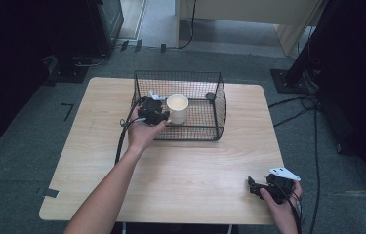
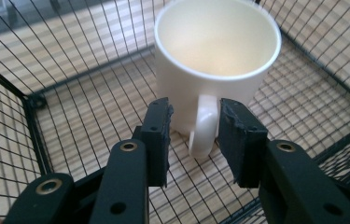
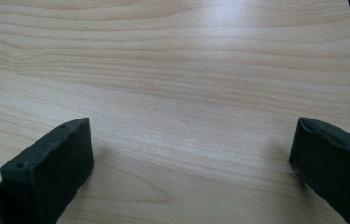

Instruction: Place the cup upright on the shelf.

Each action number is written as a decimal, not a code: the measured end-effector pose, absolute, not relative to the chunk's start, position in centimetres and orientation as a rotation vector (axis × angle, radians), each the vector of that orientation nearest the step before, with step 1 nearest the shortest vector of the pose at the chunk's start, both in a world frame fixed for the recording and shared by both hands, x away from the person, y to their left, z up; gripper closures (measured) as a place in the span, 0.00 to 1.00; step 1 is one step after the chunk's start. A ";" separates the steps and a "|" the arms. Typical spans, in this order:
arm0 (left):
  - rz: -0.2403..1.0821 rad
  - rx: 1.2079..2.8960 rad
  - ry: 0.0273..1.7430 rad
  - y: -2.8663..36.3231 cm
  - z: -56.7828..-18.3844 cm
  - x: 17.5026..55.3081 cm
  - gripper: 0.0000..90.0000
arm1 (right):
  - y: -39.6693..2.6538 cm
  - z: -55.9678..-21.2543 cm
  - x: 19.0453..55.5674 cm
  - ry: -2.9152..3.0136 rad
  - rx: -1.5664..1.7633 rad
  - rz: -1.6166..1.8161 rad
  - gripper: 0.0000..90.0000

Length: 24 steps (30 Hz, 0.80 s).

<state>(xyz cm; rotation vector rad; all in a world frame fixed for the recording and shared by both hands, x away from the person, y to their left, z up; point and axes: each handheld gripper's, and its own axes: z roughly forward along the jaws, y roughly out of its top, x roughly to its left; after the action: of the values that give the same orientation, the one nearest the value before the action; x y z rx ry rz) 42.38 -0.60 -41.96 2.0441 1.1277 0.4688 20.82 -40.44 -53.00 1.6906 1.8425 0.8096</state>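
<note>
In the high view, a cream ceramic mug (image 1: 177, 107) stands upright on the floor of a black wire-mesh basket (image 1: 217, 105), which rests on the far half of a light wood-grain counter (image 1: 171, 170). The left tool (image 1: 157, 116) reaches over the basket's left wall and sits just beside the mug. The right tool (image 1: 253, 187) is held near the counter's near right corner, well apart from the basket, with a white three-cornered plate (image 1: 283, 172) on top. In the left gripper view, the mug (image 2: 217, 60) stands with its loop handle (image 2: 204, 125) facing the camera. The left tool (image 2: 193, 123) has its jaws on either side of the handle, with a narrow gap visible on each side, so the pads do not press on it; the jaws are apart. The basket's mesh floor (image 2: 93, 107) lies beneath. In the right gripper view, the right tool (image 3: 191, 144) has its jaws wide apart over bare counter (image 3: 177, 70), with nothing between them.
</note>
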 end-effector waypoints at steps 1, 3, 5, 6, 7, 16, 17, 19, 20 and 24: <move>0.467 2.028 1.126 -0.5 -41.8 42.3 0.68 | -40.4 -53.0 20.8 1.843 1.689 0.810 0.00; 0.457 2.013 1.112 -0.4 -41.5 42.1 0.60 | -40.4 -53.0 20.8 1.843 1.689 0.810 0.00; 0.446 2.003 1.086 -0.3 -41.1 41.8 0.56 | -40.4 -53.0 20.8 1.843 1.689 0.810 0.00; 0.446 2.003 1.086 -0.3 -41.1 41.8 0.52 | -40.4 -53.0 20.8 1.842 1.691 0.810 0.00; 0.449 1.982 1.063 -0.4 -40.8 41.4 0.45 | -40.4 -53.0 20.8 1.843 1.689 0.810 0.00; 0.382 1.952 1.043 0.0 -39.7 40.5 0.00 | -40.4 -53.0 20.8 1.843 1.690 0.809 0.00; 0.379 1.958 1.024 0.1 -39.7 40.3 0.00 | -40.4 -53.0 20.8 1.843 1.690 0.809 0.00; 0.420 1.952 1.030 0.4 -39.5 39.7 0.00 | -40.4 -53.0 20.8 1.843 1.688 0.810 0.00; 0.420 1.952 1.030 0.4 -39.5 39.7 0.00 | -40.4 -53.0 20.8 1.843 1.691 0.809 0.00; 0.416 1.947 1.013 1.0 -39.5 38.8 0.00 | -40.4 -53.0 20.8 1.844 1.688 0.810 0.00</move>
<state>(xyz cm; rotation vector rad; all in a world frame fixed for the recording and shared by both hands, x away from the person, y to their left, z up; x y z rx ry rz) 38.80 0.97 -39.46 1.9468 1.0128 0.4164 20.82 -40.45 -53.00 1.6884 1.8436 0.8100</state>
